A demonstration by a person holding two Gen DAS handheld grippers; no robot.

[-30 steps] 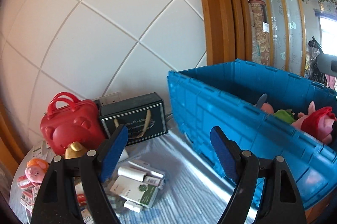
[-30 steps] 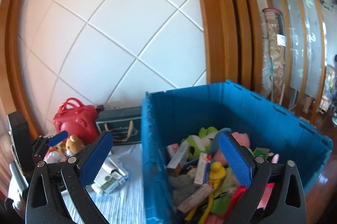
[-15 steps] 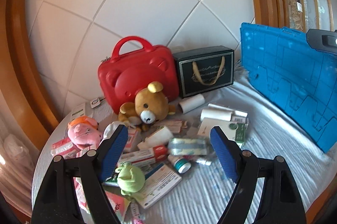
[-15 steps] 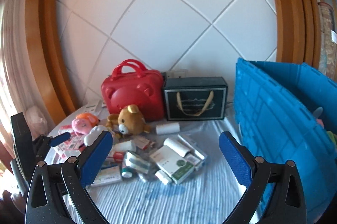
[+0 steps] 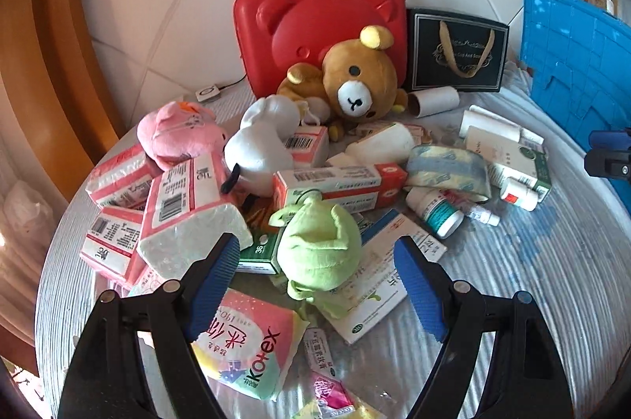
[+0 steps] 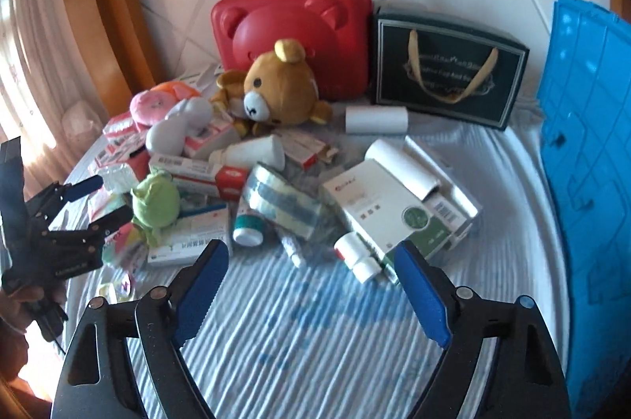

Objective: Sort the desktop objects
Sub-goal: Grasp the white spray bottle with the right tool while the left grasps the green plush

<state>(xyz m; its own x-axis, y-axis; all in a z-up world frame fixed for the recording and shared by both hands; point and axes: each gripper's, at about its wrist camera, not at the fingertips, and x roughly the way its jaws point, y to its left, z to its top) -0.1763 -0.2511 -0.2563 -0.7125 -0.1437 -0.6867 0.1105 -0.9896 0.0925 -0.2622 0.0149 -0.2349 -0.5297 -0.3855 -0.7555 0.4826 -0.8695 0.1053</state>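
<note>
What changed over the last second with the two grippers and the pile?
Both grippers swung from the blue crate down to the pile. The left gripper now straddles the green plush, open; the right gripper has just been closing, nothing between its jaws. Pile items unmoved.

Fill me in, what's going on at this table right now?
A person holds tongs in each hand above a cluttered table. The left tongs are open, framing a green plush toy without gripping it. The right tongs are also open, their jaws just closing a little with nothing between them, aimed near a white-and-green medicine box. The blue bin stands at the right.
</note>
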